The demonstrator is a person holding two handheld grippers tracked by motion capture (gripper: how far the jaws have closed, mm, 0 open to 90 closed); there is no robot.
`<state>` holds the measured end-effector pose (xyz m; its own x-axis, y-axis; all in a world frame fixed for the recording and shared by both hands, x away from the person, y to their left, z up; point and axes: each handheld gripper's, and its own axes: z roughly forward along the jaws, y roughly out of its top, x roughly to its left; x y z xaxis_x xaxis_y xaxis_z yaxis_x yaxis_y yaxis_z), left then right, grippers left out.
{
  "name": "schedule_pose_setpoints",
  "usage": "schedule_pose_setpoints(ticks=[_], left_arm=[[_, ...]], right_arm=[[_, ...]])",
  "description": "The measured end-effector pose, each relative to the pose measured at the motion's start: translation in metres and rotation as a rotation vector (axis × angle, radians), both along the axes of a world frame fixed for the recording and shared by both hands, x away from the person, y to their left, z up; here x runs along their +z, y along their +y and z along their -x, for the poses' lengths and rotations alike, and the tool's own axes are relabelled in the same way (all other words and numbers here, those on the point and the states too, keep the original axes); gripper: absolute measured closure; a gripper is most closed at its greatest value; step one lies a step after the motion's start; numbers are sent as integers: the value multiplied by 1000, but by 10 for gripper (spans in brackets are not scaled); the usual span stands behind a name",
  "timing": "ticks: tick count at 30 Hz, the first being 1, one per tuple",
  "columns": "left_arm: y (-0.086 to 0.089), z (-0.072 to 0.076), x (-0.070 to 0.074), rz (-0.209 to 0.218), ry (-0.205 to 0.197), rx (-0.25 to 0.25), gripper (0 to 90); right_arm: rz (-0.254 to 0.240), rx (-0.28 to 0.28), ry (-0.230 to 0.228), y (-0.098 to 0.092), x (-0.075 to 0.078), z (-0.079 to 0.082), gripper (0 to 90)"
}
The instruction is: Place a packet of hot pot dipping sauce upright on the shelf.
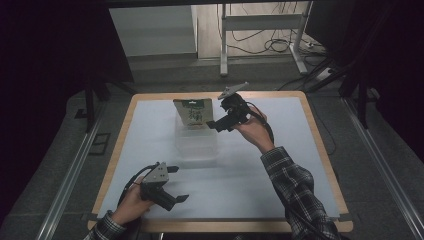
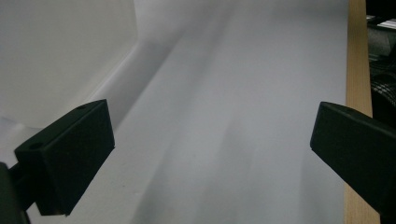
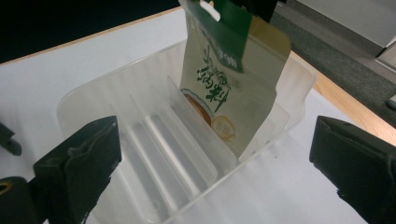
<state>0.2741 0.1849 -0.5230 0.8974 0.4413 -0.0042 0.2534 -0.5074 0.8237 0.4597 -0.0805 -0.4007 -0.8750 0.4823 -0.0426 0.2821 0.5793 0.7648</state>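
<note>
Right gripper [image 1: 216,123] standing open beside the pouch [image 3: 231,88] leaning in the clear bin [image 3: 116,88]; left gripper [image 1: 176,184] idling open; withdrawing straight off avoids toppling it.

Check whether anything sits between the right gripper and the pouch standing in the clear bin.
Nothing visible does. The right gripper is open and faces the pouch, which stands upright in a slot of the clear plastic bin, with only the bin's low dividers below the line between them.
</note>
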Motion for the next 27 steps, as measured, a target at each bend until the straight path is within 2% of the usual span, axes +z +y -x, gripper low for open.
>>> schedule_pose_setpoints(ticks=[12, 15, 21, 27], left_arm=[[0, 0, 0, -4, -3, -1, 0], [0, 0, 0, -5, -4, -1, 0], [0, 0, 0, -4, -4, -1, 0], [0, 0, -1, -7, -4, 0, 0]], right_arm=[[-28, -17, 12, -14, -7, 12, 0], [-37, -20, 33, -19, -12, 15, 0], [-36, -37, 48, -26, -19, 18, 0], [-30, -44, 42, -33, -23, 22, 0]])
